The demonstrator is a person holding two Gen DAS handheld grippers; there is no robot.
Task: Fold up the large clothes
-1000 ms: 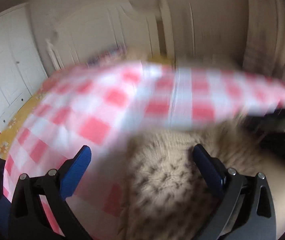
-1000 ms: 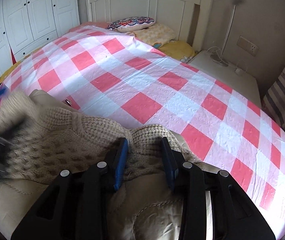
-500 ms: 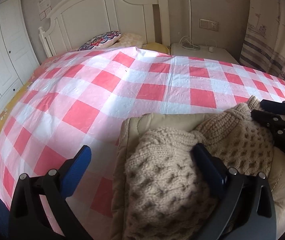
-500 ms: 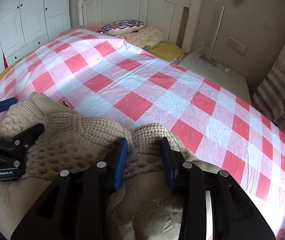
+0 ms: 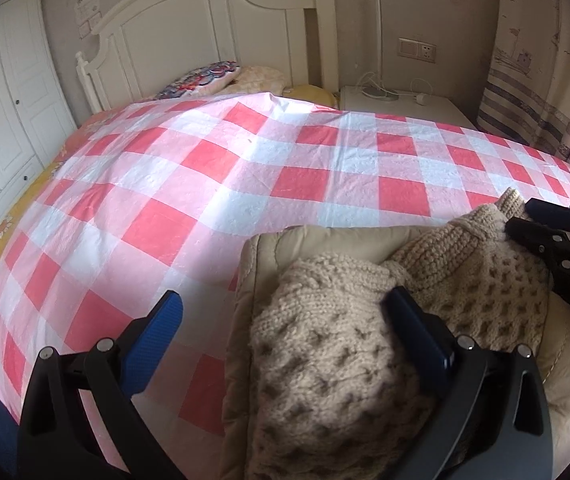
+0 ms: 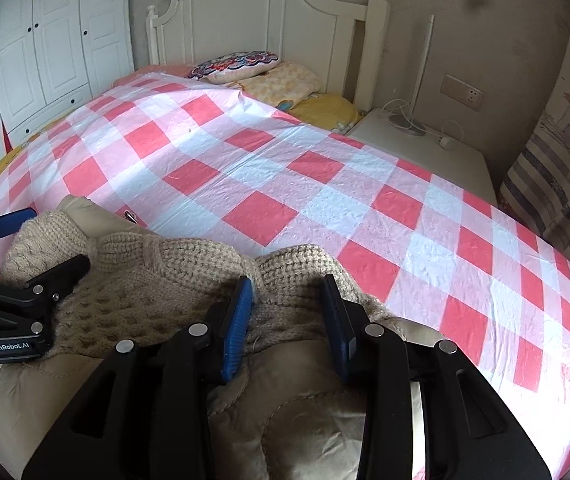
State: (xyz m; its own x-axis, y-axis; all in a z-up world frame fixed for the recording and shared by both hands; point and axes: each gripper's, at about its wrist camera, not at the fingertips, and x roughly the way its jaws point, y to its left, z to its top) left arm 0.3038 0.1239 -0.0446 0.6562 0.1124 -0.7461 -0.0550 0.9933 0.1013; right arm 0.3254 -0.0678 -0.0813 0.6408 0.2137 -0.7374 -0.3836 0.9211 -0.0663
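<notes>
A beige chunky-knit sweater [image 5: 325, 344] lies bunched on a cream padded garment [image 5: 325, 236] at the near edge of the bed; both also show in the right wrist view, the sweater [image 6: 189, 264] over the padded garment [image 6: 317, 432]. My left gripper [image 5: 285, 316] is wide open, its right finger resting on the knit, its left finger over the checked cover. My right gripper [image 6: 289, 300] stands partly open with a bunch of the sweater's knit edge between its fingers. Each gripper shows in the other's view, the right one [image 5: 557, 232] and the left one [image 6: 25, 280].
The bed carries a red-and-white checked cover [image 6: 285, 184]. Pillows [image 6: 237, 66] lie by the white headboard [image 5: 213, 32]. A white nightstand [image 6: 425, 148] with a lamp and cables stands at the right. White wardrobes [image 5: 1, 104] line the left wall. A striped curtain [image 5: 541, 92] hangs at right.
The left wrist view was blurred a second ago while that gripper swung; it has settled open over the sweater's left side. The right gripper has barely moved.
</notes>
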